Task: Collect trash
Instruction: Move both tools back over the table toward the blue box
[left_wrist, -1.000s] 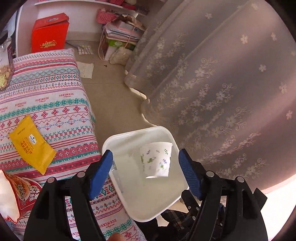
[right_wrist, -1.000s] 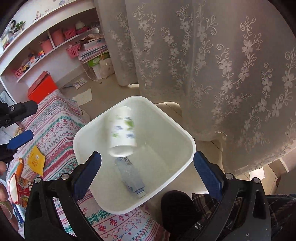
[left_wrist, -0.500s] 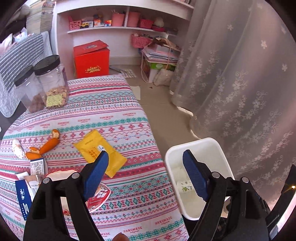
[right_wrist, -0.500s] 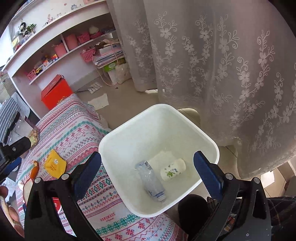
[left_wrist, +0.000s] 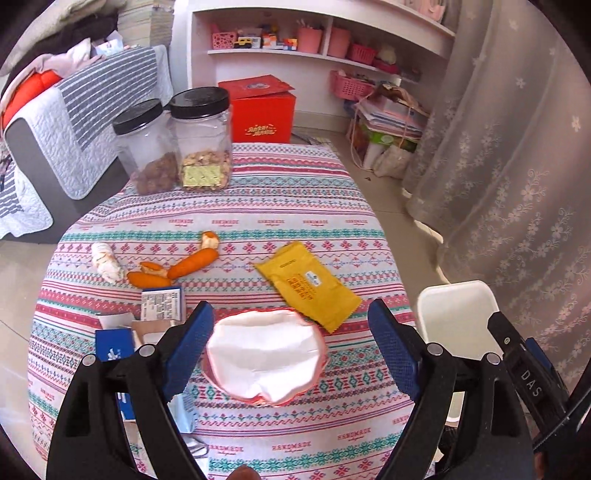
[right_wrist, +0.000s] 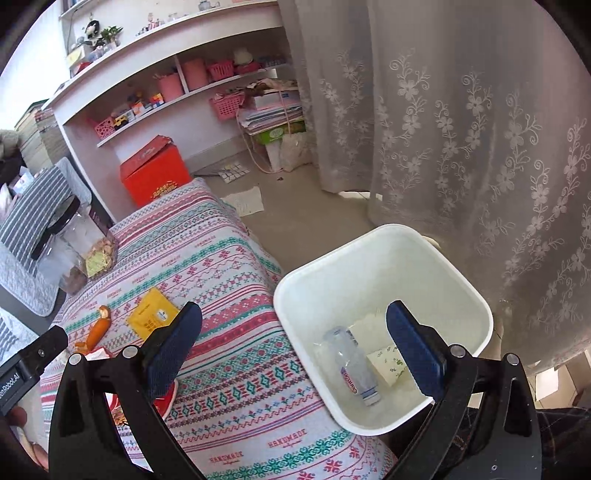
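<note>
A white trash bin (right_wrist: 476, 306) stands on the floor beside the patterned table (left_wrist: 258, 206); it holds a clear plastic bottle (right_wrist: 352, 365) and a floral paper cup (right_wrist: 388, 363). On the table lie a yellow packet (left_wrist: 308, 284), orange peels (left_wrist: 177, 267), a red-rimmed bowl with white paper (left_wrist: 264, 356), a small printed box (left_wrist: 161, 303) and blue cartons (left_wrist: 110, 341). My left gripper (left_wrist: 291, 352) is open and empty over the bowl. My right gripper (right_wrist: 293, 350) is open and empty above the bin's near rim. The bin also shows in the left wrist view (left_wrist: 458, 317).
Two black-lidded clear jars (left_wrist: 201, 136) stand at the table's far edge. A red box (left_wrist: 262, 107) sits on the floor below pink-and-white shelves (left_wrist: 314, 48). A lace curtain (right_wrist: 461, 129) hangs close behind the bin. A grey striped sofa (left_wrist: 74, 122) is at the left.
The paper cup fell into the bin and now lies beside the bottle. My left gripper swung left from over the bin to over the table. My right gripper drew back, widening its view.
</note>
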